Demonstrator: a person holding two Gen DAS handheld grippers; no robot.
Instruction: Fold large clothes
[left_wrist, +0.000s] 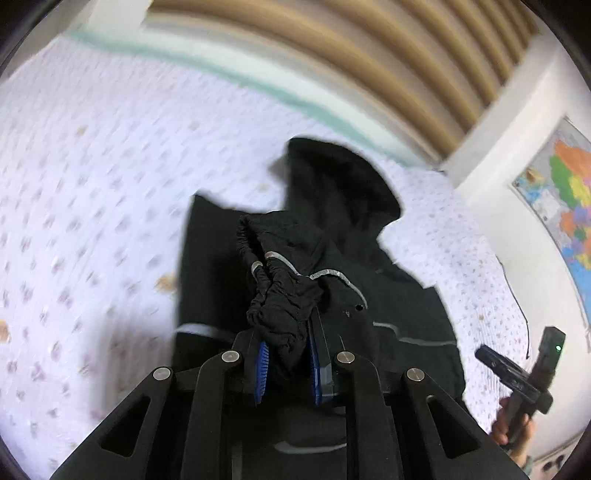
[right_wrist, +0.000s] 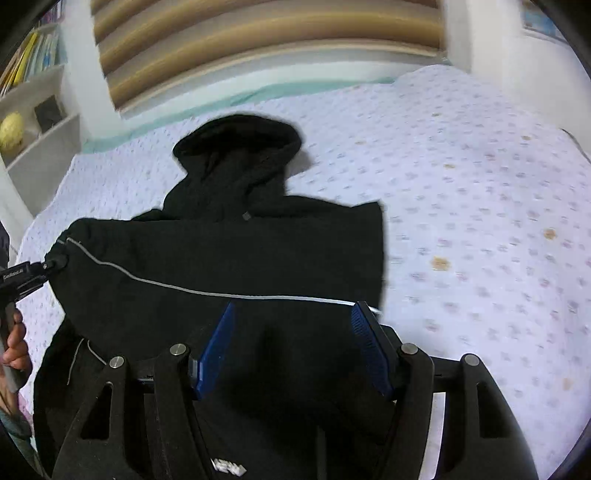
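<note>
Black hooded jacket (right_wrist: 221, 258) lies spread on our bed's pale dotted bedspread (right_wrist: 480, 184), hood (right_wrist: 236, 144) pointing toward the striped headboard (right_wrist: 258, 33). Our left gripper (left_wrist: 286, 354) has its blue-padded fingers (left_wrist: 261, 363) pressed together on the elastic cuff (left_wrist: 280, 310) of one sleeve, bunched fabric pinched between them; a grey reflective trim (left_wrist: 332, 275) runs off the cuff back across the jacket body. From the right wrist view the same gripper (right_wrist: 55, 264) shows at the left edge, its tip at the sleeve end, with the sleeve drawn across the jacket's chest and a thin grey line (right_wrist: 221, 293) running along it. Our right gripper (right_wrist: 291, 332) sits low over the jacket's near part, blue pads (right_wrist: 216, 347) spread wide apart, black cloth seen between them; we cannot tell whether they touch it. Right gripper (left_wrist: 532, 373) also visible in the left view, off to the side over the bedspread, held by our right hand (left_wrist: 511, 424). Map poster (left_wrist: 565, 206) on the wall, bookshelf (right_wrist: 33, 92) left of the bed. Both views somewhat motion-blurred
</note>
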